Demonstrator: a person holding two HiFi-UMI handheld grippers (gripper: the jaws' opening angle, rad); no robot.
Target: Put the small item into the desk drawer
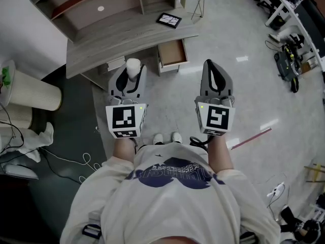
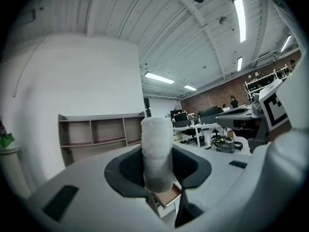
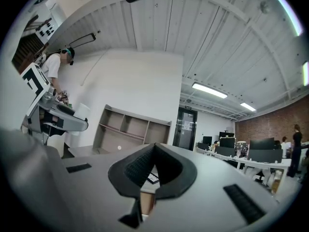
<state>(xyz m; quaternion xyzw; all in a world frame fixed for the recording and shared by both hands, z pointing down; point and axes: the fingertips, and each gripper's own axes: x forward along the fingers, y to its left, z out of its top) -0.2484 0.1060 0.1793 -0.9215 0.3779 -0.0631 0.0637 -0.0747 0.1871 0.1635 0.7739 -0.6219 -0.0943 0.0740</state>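
Two grippers sit side by side in the middle of the head view. The left gripper (image 1: 132, 72) squeezes a small white roll (image 2: 157, 151) standing upright between its jaws, and the right gripper (image 1: 210, 69) has its jaws pressed together, empty. Higher up, the desk drawer (image 1: 172, 53) is pulled open under the desk (image 1: 122, 42).

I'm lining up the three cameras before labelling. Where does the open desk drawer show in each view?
Head view: the open drawer sits upper centre, under the front edge of the desk.
Left gripper view: bottom centre, just below the white cylinder.
Right gripper view: a wood-coloured sliver, likely the drawer, below the shut jaws of the right gripper.
Shared landmark: the shelf unit.
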